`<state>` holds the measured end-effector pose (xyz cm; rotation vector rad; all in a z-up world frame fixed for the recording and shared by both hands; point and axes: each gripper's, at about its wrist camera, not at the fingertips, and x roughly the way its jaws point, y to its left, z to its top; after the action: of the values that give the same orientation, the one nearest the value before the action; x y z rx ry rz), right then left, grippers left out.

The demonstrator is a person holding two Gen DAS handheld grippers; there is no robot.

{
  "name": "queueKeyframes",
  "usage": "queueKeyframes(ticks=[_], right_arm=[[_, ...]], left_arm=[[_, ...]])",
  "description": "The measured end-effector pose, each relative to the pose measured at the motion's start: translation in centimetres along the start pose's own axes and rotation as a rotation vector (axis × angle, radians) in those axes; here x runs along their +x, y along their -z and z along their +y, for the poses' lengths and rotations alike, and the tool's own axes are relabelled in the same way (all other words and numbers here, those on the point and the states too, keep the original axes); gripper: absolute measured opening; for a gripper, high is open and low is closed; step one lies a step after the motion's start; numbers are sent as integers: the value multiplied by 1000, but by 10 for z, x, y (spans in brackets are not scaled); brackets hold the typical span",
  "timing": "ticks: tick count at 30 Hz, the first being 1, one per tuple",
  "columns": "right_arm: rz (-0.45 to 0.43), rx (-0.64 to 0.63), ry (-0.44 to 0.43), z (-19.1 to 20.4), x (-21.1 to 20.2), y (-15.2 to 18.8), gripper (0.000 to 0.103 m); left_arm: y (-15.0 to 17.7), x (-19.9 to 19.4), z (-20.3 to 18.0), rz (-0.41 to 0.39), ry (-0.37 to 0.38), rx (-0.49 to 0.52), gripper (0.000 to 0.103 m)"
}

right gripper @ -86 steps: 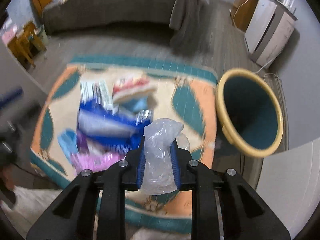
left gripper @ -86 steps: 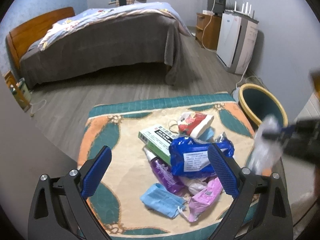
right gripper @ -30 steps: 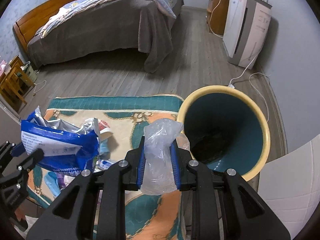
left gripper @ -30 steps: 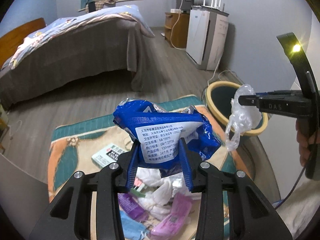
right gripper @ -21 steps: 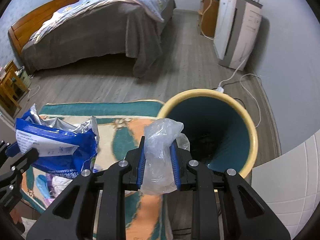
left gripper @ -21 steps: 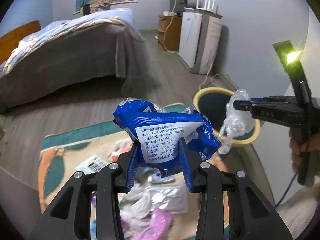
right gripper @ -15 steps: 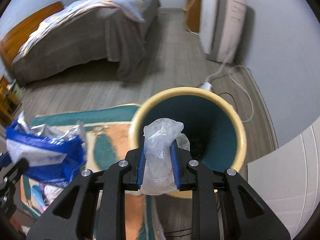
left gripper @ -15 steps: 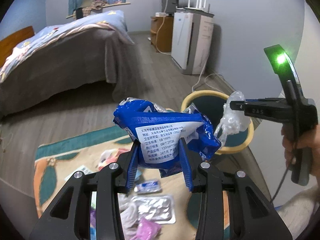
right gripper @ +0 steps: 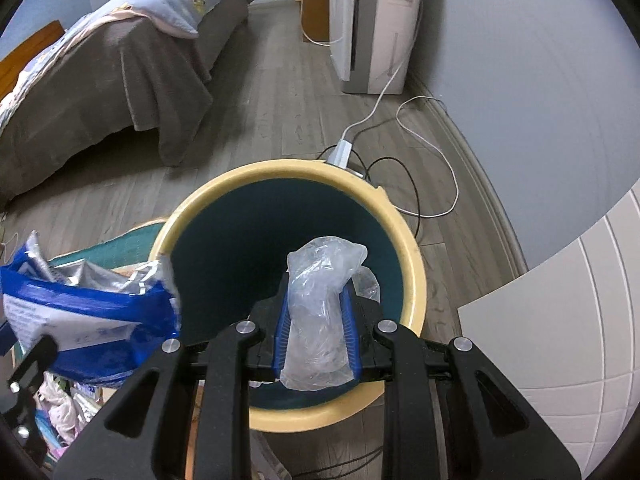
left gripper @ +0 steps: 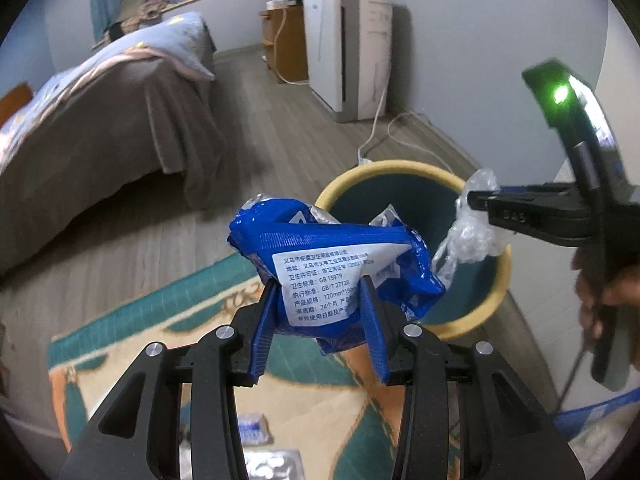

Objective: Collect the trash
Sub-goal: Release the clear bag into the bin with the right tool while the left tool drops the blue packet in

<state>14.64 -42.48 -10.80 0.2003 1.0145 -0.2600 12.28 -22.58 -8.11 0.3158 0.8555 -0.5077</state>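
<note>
Beside the rug's edge stands the yellow-rimmed bin (right gripper: pixel 416 264), where the right gripper (right gripper: pixel 316 332) has its jaws closed on a clear plastic bag (right gripper: pixel 320 304) above the opening, while the left gripper (left gripper: pixel 320 320) clamps a blue wipes packet (left gripper: pixel 332 256) (near the rim), which may fall outside if released early.

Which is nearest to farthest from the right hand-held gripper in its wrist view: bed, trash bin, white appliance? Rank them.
1. Trash bin, directly below the right hand-held gripper.
2. White appliance, ahead by the wall.
3. Bed, far left; close to the appliance's range.
</note>
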Motion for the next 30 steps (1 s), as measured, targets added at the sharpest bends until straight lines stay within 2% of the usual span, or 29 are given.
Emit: queueKeyframes(ticks=[3,5,6,8,12,13,14,16,22,30], right_arm=[[1,19,-5,-3,1,-1,32],[-2,27,-10,-3,1,-2,53],[-5,29,-11,-4,1,-2,56],[-10,29,-6,-4,0,-4,62],[-20,32,-6,-4,-3,-5,77],[-21,31,-5,-3,-3,-6,84],[-23,30,-5,-3,-4,-6,91],[-33,27,-13,-1,-7,-7,97],[-36,-15,-36,21,-19,-4,97],[-68,-117,-67,66,-54,14,97]], left_arm=[[-8,10,-5,-7,-11,27,45],[-12,12,-8,-20,-25,34,52],[-14,12,-8,-26,-18,29,55],[-15,9,-6,-39,-19,19,72],[-14,2,-1,-60,-29,-2,85],[-13,-2,0,-66,-36,-10,90],[-11,-6,3,-74,-44,-22,93],[-6,-15,9,-81,-58,-45,93],[17,-53,42,-79,-88,-124,94],[56,-123,105,-112,-173,-266,96]])
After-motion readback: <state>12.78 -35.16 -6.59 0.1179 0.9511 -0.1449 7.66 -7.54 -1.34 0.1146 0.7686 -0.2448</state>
